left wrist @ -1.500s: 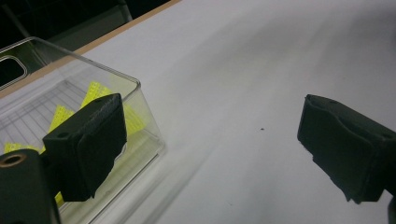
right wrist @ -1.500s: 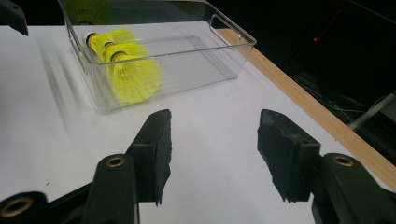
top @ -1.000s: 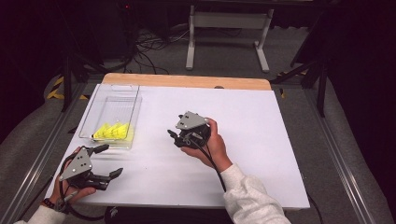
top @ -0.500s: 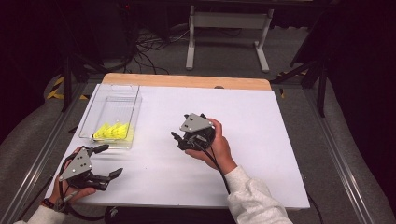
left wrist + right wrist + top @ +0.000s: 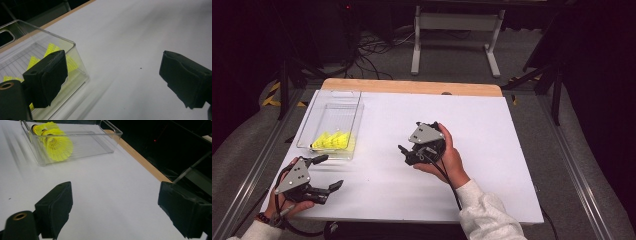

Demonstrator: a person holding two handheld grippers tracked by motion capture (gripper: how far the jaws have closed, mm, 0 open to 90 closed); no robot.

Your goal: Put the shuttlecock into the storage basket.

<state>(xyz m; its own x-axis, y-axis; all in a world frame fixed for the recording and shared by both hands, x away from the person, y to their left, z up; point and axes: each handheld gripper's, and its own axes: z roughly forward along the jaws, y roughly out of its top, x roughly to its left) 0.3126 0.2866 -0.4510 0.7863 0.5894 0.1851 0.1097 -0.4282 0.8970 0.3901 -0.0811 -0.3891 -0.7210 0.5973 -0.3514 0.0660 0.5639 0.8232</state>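
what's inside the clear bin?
Yellow shuttlecocks lie bunched at one end of the clear bin; the rest of it looks bare. They overlap, so an exact count is unclear.

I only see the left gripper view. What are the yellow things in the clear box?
Observer: Shuttlecocks with yellow mesh skirts, lying in the tray.
Operator: Where's the other gripper?
Observer: The right gripper is held over the middle of the table, jaws open, nothing between them.
Operator: Is the box full?
Observer: No. The shuttlecocks sit at its near end; its far end is bare.
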